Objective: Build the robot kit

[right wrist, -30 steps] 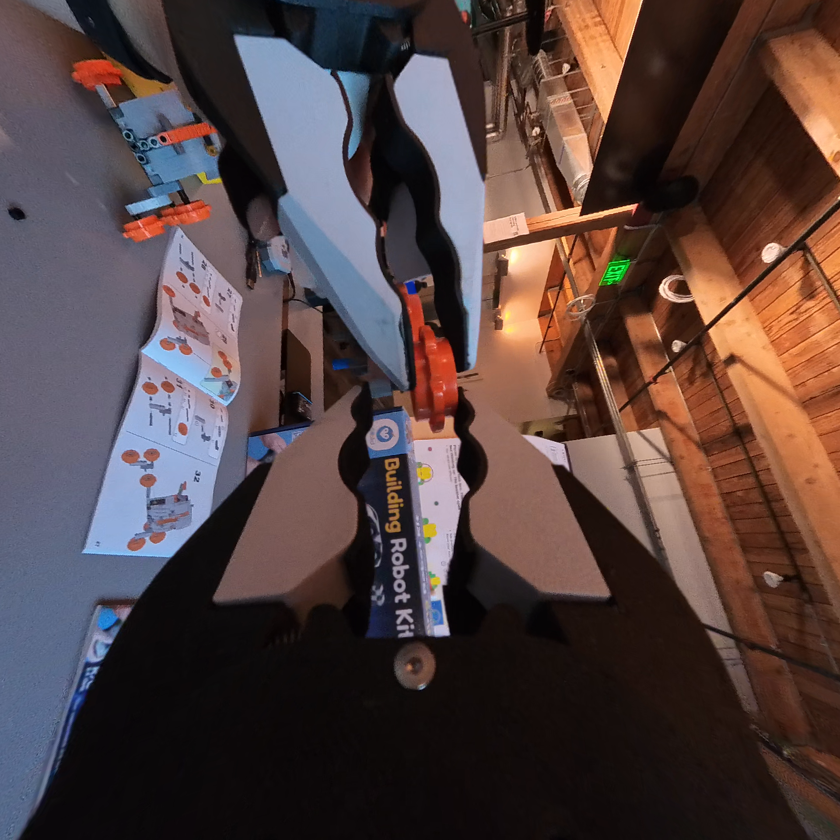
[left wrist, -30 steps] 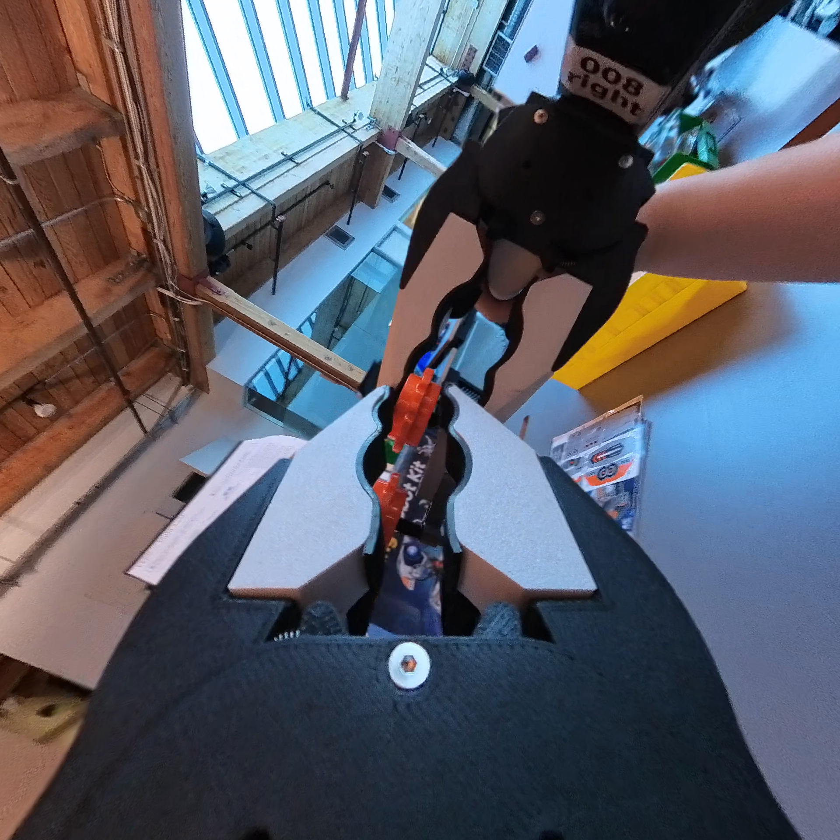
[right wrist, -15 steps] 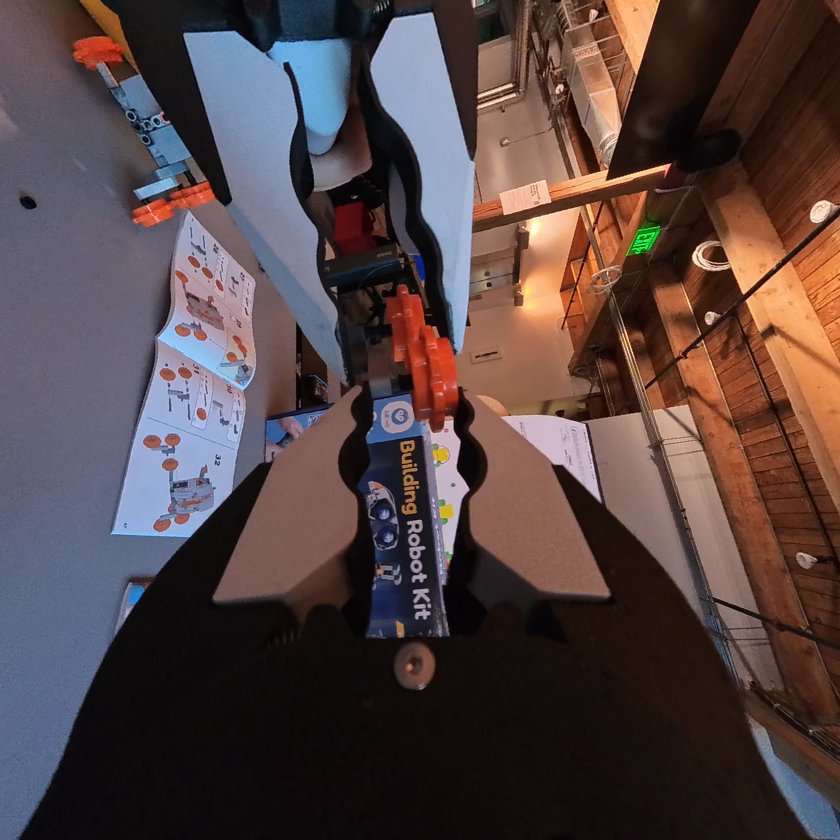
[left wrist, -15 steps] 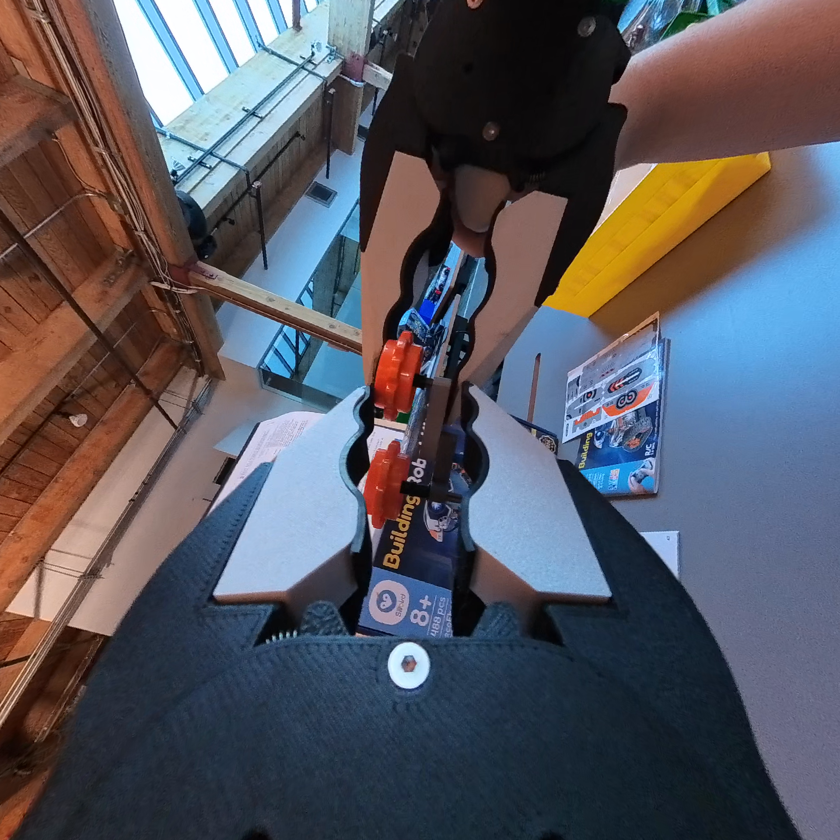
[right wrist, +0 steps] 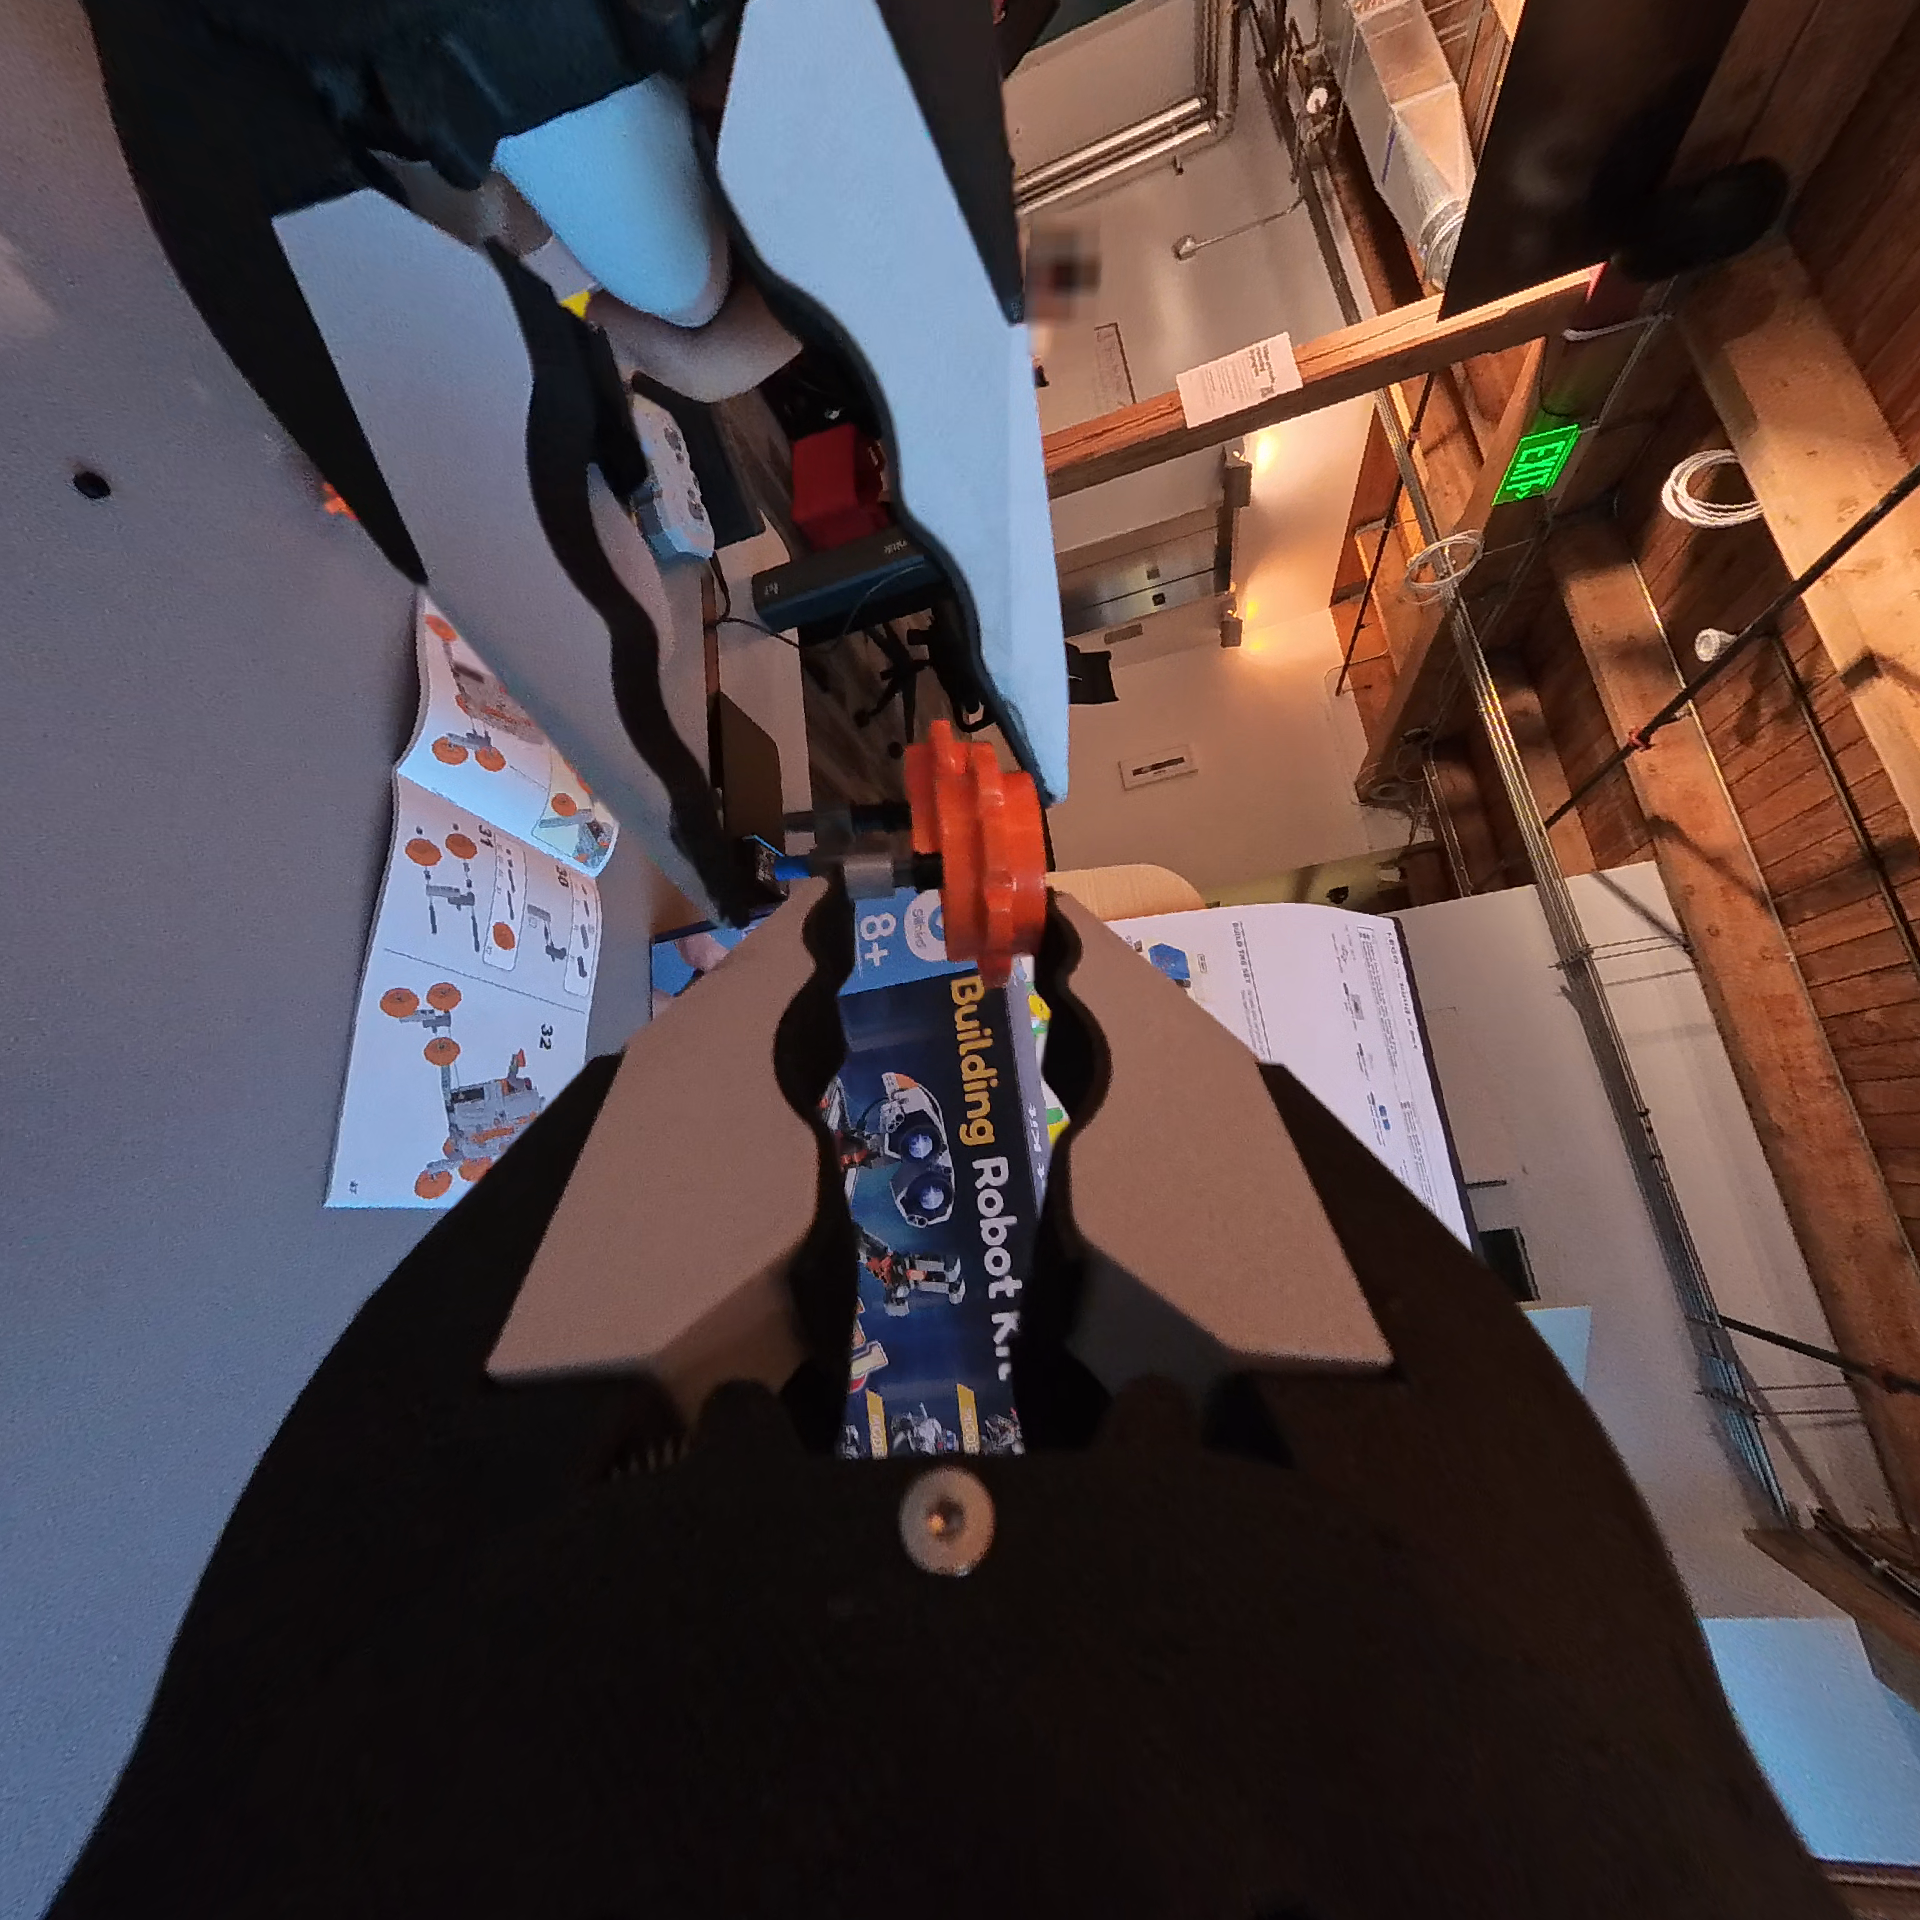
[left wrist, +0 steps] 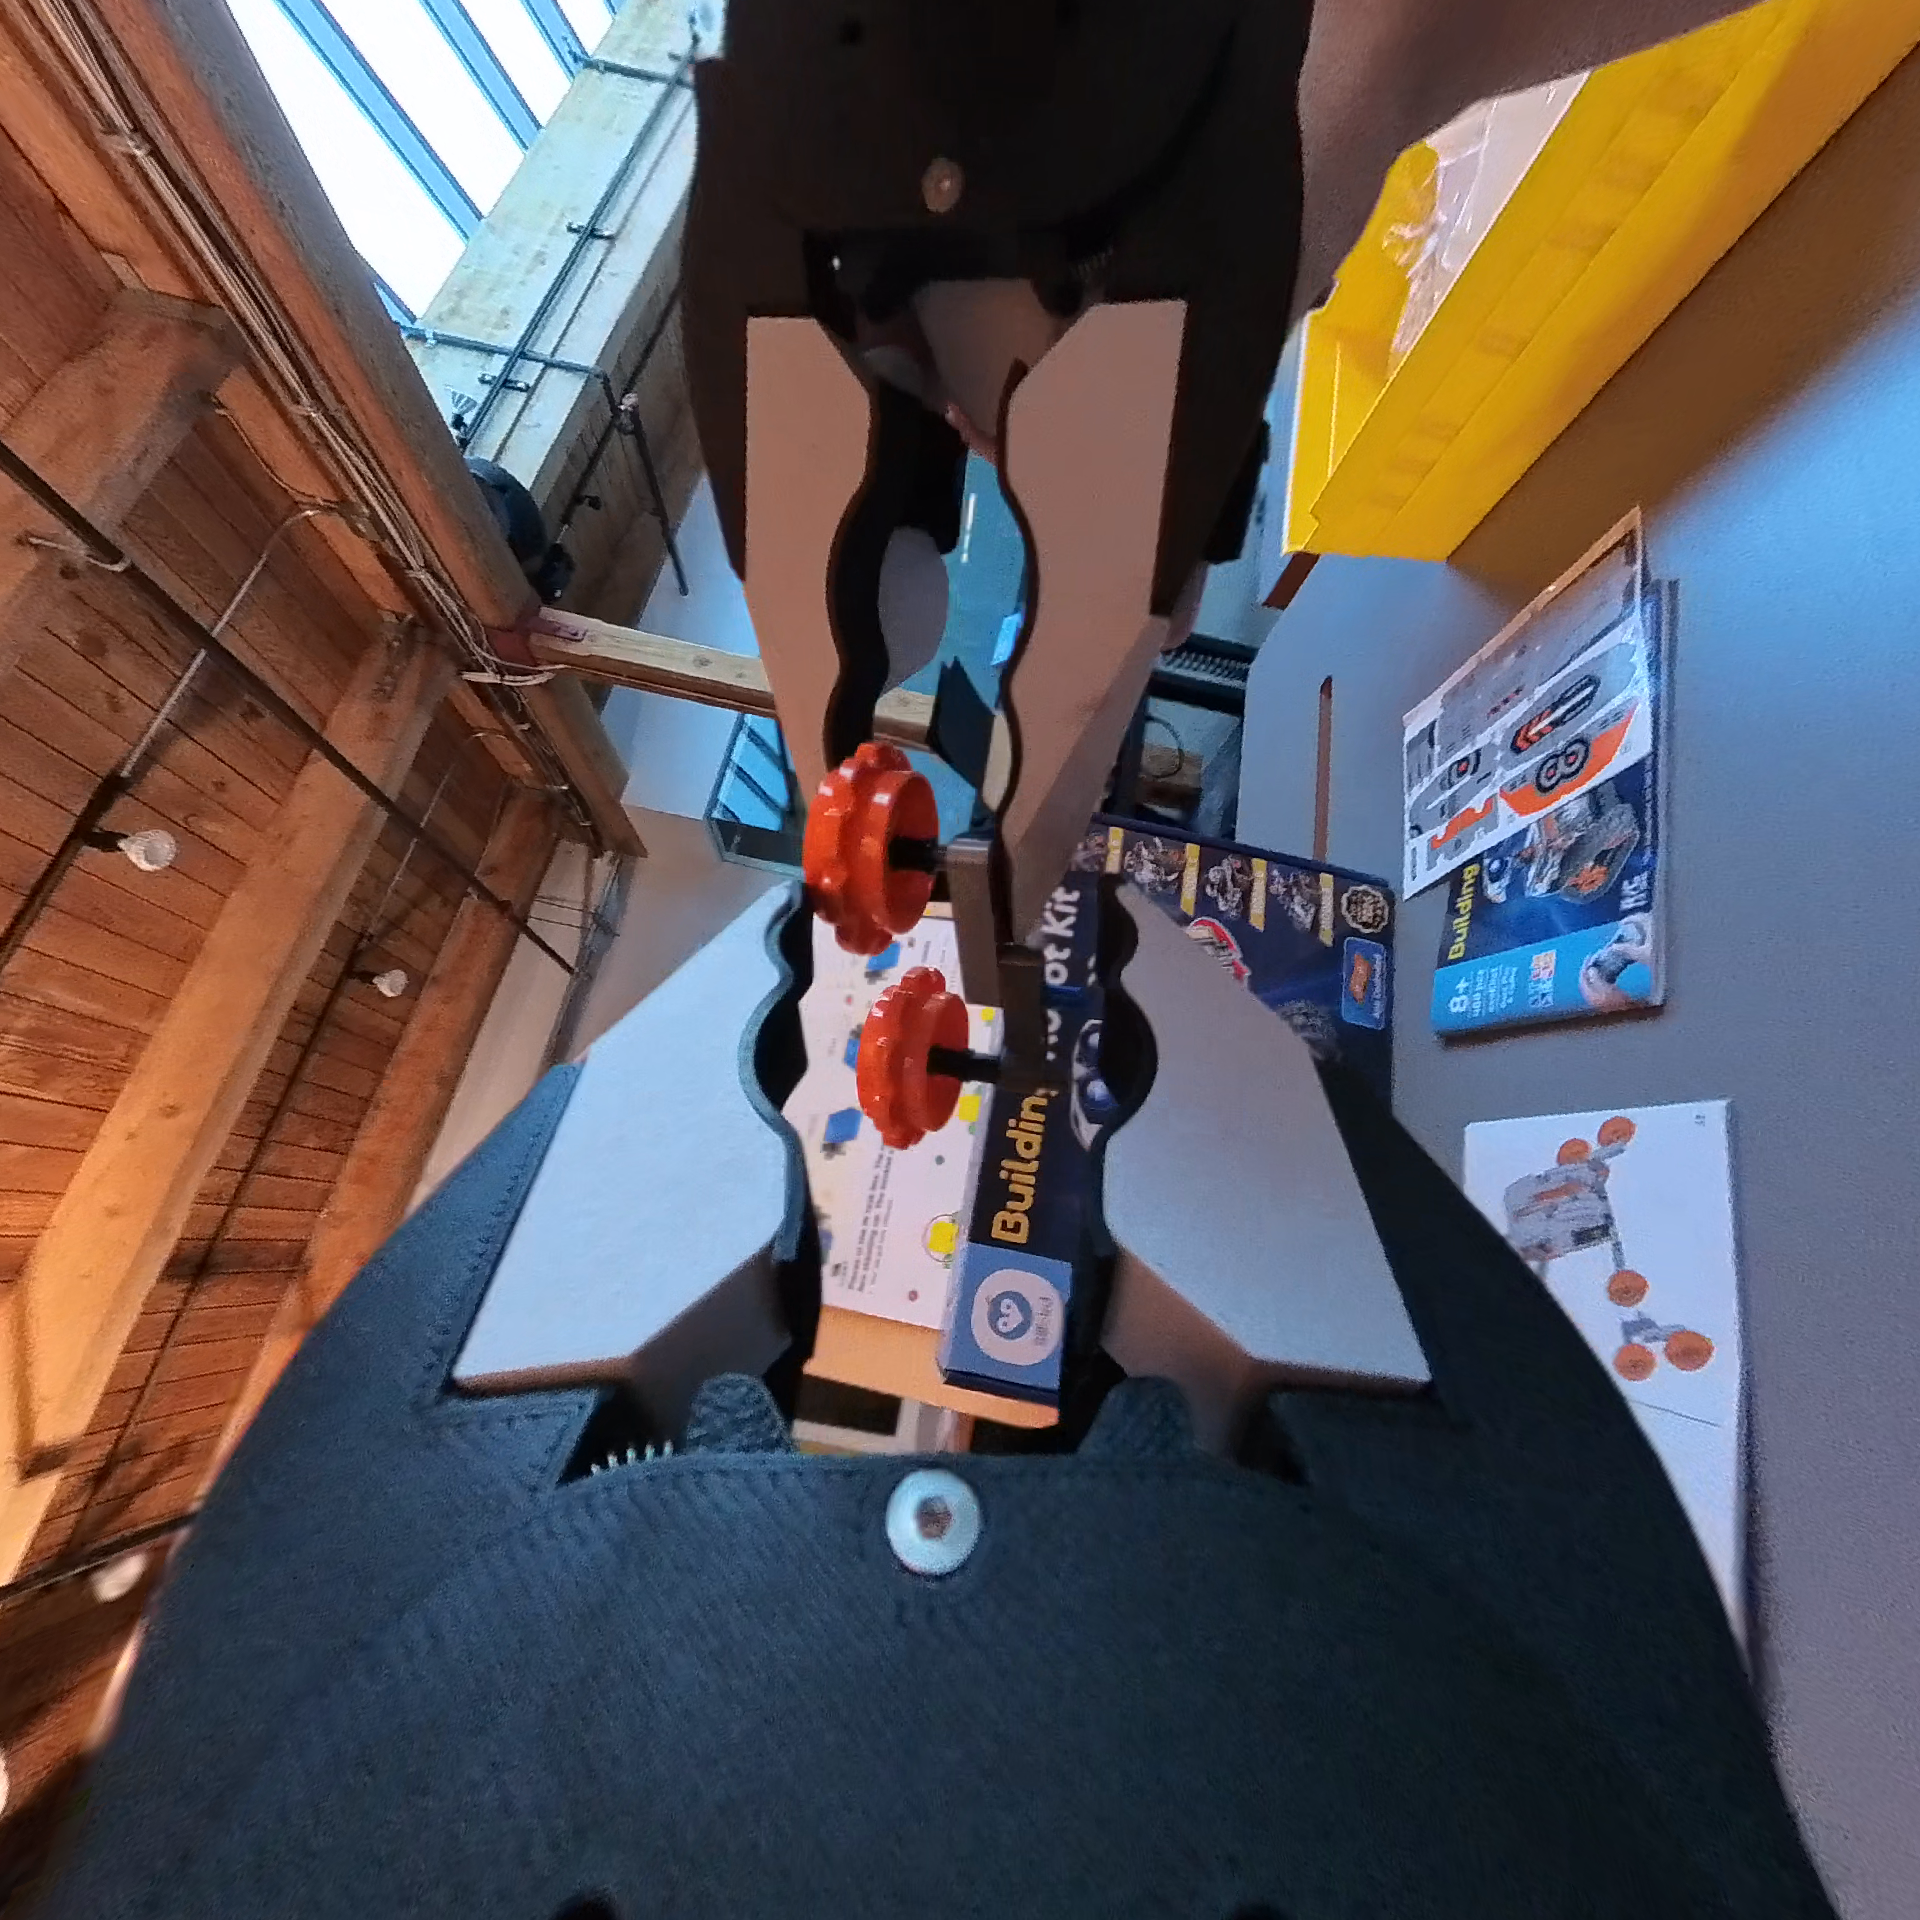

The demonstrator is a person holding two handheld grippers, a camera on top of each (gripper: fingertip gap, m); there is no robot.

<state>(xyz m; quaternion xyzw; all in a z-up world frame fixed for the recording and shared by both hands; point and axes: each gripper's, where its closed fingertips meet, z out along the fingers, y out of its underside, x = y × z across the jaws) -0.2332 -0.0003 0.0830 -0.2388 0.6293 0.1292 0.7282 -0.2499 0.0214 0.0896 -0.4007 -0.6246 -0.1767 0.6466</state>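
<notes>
Since the earlier frame, the left gripper is spread apart; the orange-wheeled assembly, long axis twelve-to-six, is pinched only by the right gripper at twelve o'clock, above the table.

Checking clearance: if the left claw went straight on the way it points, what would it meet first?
Probably the small part with two orange wheels between its open fingers, held by the right claw facing it. Depth is hard to judge.
</notes>
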